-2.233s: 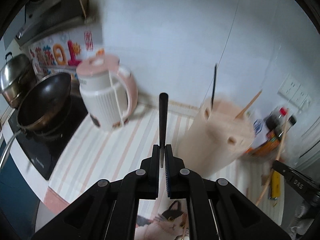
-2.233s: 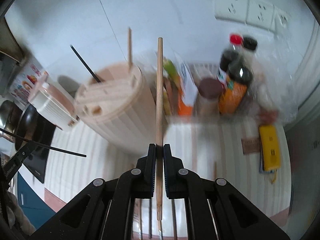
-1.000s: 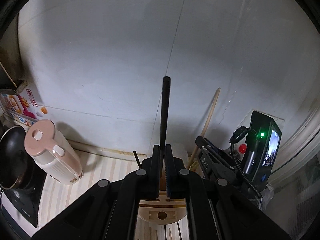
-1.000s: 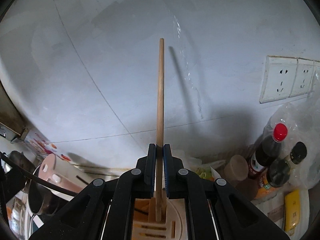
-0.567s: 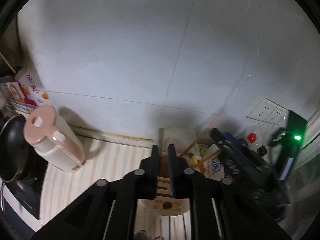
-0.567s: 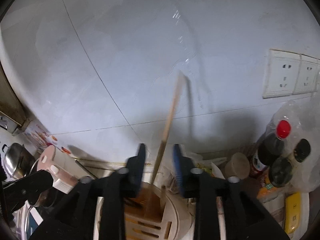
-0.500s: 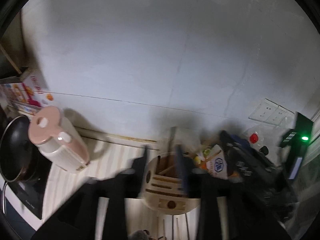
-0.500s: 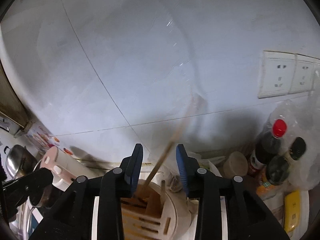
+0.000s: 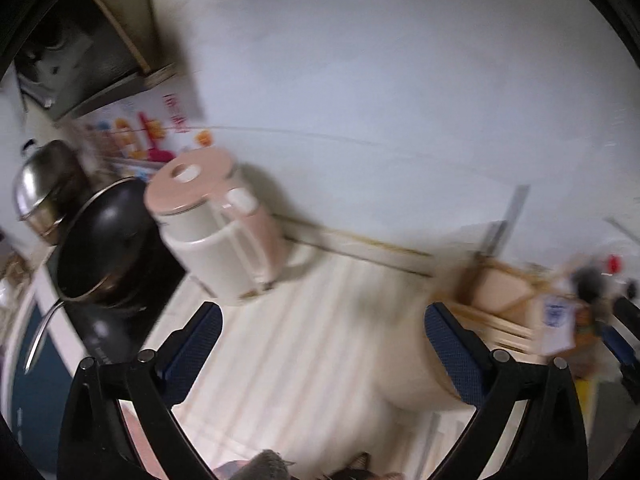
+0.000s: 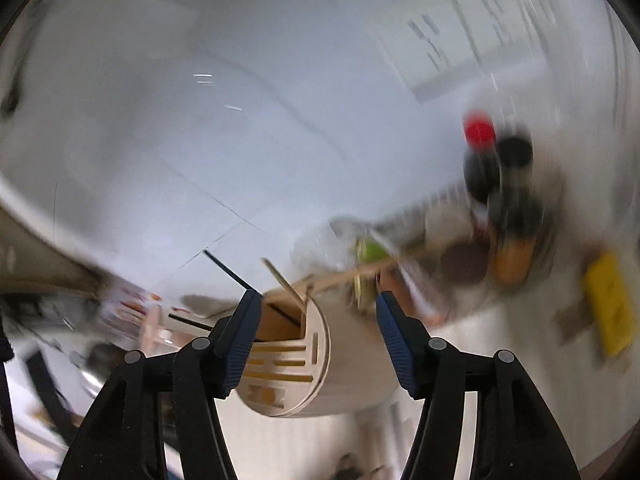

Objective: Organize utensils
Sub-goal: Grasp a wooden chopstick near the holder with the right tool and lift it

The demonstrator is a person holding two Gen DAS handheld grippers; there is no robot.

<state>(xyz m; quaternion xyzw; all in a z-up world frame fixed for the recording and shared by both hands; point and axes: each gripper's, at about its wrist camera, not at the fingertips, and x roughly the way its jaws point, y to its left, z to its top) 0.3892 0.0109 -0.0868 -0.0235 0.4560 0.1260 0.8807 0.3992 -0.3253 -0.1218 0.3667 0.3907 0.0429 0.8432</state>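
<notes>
Utensils sit in the round wooden holder (image 10: 304, 356) on your striped table (image 9: 288, 344): a black stick (image 10: 230, 272) and pale wooden sticks (image 10: 286, 282) poke out of its slotted top, all blurred. Your right gripper (image 10: 316, 338) frames that holder, its fingers (image 10: 240, 338) opening and clear of the sticks, gripping nothing. Your left gripper (image 9: 320, 338) has its fingers (image 9: 456, 352) opening wide with only bare table between them; the holder lies just behind the right-hand finger in that view. Off to the left stand a pink kettle (image 9: 220, 224), a dark wok (image 9: 104, 240) and a steel pot (image 9: 44, 184). Bottles (image 10: 500, 168) cluster beyond the holder.
</notes>
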